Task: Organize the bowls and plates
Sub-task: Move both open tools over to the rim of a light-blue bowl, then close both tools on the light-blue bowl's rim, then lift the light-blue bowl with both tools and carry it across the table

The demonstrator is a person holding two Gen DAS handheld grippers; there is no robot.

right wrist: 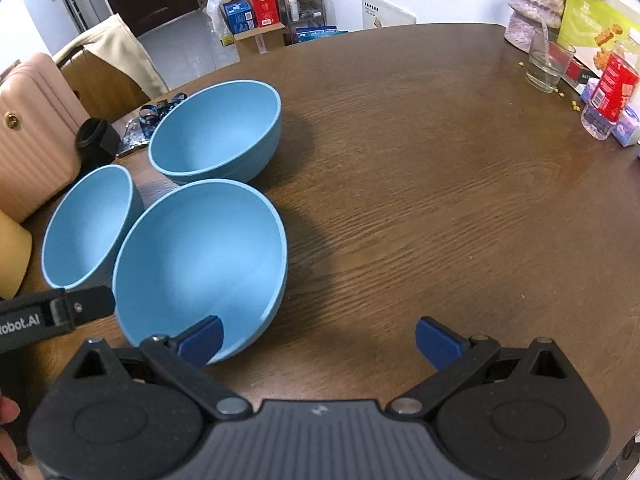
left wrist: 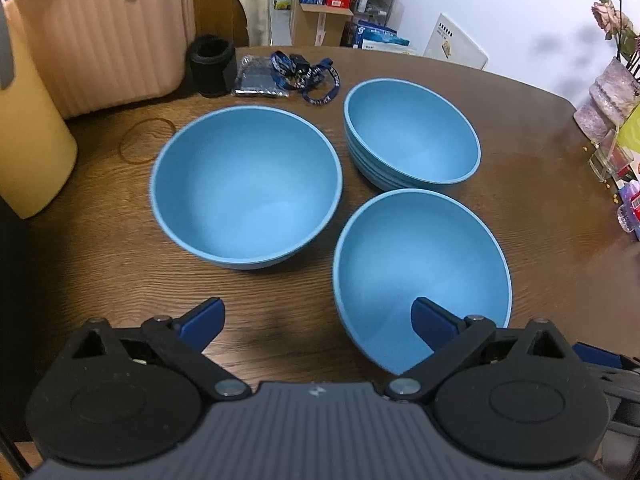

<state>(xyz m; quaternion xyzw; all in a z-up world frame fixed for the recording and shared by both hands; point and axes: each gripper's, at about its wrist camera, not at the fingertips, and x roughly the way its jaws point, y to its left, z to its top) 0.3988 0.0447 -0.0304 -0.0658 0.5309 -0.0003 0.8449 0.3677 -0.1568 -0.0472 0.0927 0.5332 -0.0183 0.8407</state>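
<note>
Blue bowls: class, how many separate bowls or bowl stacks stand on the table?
3. One near the grippers, one to its left by the suitcase, one farther back, whose ribbed side suggests more bowls nested beneath, so some may be hidden.

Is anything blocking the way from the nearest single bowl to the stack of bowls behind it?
Nothing visible does. The near bowl sits directly in front of the stacked bowls, rims almost meeting, with only bare table to their right. The third bowl stands off to the left. Both the left gripper and right gripper are open and empty.
</note>
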